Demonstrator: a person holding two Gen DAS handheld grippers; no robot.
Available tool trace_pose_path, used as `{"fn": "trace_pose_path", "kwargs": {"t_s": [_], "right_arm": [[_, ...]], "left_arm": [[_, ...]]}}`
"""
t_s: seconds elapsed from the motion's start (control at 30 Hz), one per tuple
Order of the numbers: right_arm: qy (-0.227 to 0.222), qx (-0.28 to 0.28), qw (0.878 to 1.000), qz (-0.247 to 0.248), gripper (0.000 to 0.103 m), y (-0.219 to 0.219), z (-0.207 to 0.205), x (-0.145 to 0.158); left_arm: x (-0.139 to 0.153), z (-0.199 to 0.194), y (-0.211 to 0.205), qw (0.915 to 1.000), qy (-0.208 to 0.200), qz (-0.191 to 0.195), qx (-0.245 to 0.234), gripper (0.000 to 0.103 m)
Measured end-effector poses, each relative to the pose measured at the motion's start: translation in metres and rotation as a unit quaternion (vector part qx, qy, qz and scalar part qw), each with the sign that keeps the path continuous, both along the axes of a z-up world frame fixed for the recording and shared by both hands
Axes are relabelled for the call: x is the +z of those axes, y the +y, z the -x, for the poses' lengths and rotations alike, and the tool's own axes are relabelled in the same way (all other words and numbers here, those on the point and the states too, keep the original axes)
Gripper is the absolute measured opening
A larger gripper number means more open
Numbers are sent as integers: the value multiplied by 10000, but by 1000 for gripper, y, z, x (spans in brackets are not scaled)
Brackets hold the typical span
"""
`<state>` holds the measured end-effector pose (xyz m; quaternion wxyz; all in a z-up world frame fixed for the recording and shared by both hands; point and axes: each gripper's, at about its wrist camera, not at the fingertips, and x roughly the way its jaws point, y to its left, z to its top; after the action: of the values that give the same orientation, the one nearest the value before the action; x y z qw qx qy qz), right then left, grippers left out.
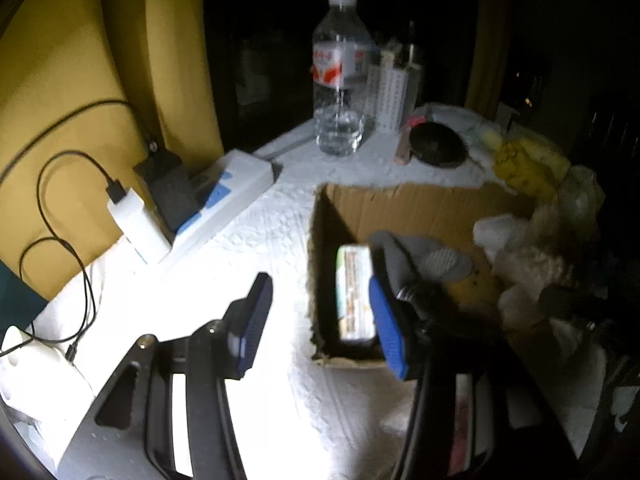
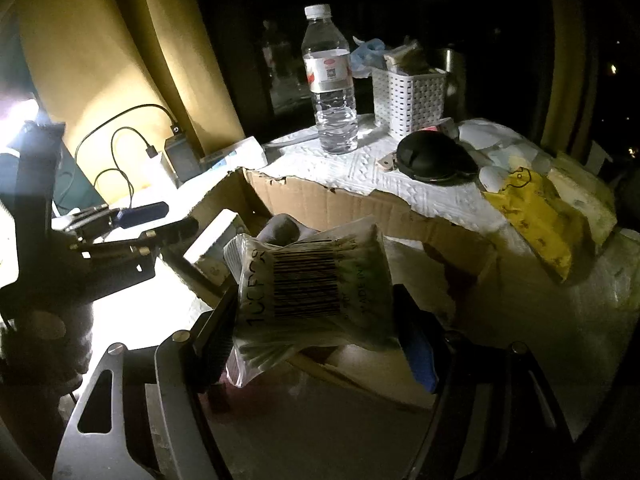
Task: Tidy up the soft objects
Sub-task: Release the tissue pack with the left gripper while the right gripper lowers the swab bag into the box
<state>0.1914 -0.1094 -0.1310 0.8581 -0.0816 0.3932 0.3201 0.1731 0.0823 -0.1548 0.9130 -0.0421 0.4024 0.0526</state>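
Note:
An open cardboard box (image 1: pixel 400 204) (image 2: pixel 328 200) sits on the white-covered table. Inside it lie a wrapped tissue pack (image 1: pixel 354 292) (image 2: pixel 216 240) and a grey soft item (image 1: pixel 424 258) (image 2: pixel 280 228). My left gripper (image 1: pixel 320 324) is open with nothing between its blue pads; it straddles the box's near left wall just above the tissue pack. In the right wrist view the left gripper (image 2: pixel 160 220) shows at the box's left edge. My right gripper (image 2: pixel 316 344) is shut on a clear bag of cotton swabs (image 2: pixel 316 284) with a barcode, held over the near side of the box.
Behind the box stand a water bottle (image 1: pixel 340 76) (image 2: pixel 330 84) and a white basket (image 2: pixel 408 96). A black round pouch (image 2: pixel 432 158) and a yellow packet (image 2: pixel 540 220) lie at the right. A power strip (image 1: pixel 224 196), a charger and cables lie at the left.

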Motion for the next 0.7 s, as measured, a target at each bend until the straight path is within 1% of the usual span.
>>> {"fn": "trace_pose_path", "kwargs": {"t_s": [0.07,0.13,0.5,0.53,0.57,0.63,0.7], "right_arm": [[17,-26,10000,8,75,3,-1,0],[33,-47,10000,-10,75,7,-2,0],[15,31,10000,-28,76,41,-7,-4],[46,37,10000,-54,77,43,-9,-4],[100,32,9999,-63,80,45,-11,-5],[157,10,9998,-113,84,45,-12,-6],[98,-21,9998,-148,84,42,-10,-4]], "left_arm": [[-6,-2,1,9999,104,-15,-3,52],[-6,-2,3,9999,111,-5,23,52],[14,7,3,9998,-24,118,-143,53],[14,7,4,9998,-18,128,-146,55],[15,8,4,9998,-15,137,-142,61],[17,9,6,9997,-45,193,-120,67],[20,11,5,9997,-73,204,-129,68]]}}
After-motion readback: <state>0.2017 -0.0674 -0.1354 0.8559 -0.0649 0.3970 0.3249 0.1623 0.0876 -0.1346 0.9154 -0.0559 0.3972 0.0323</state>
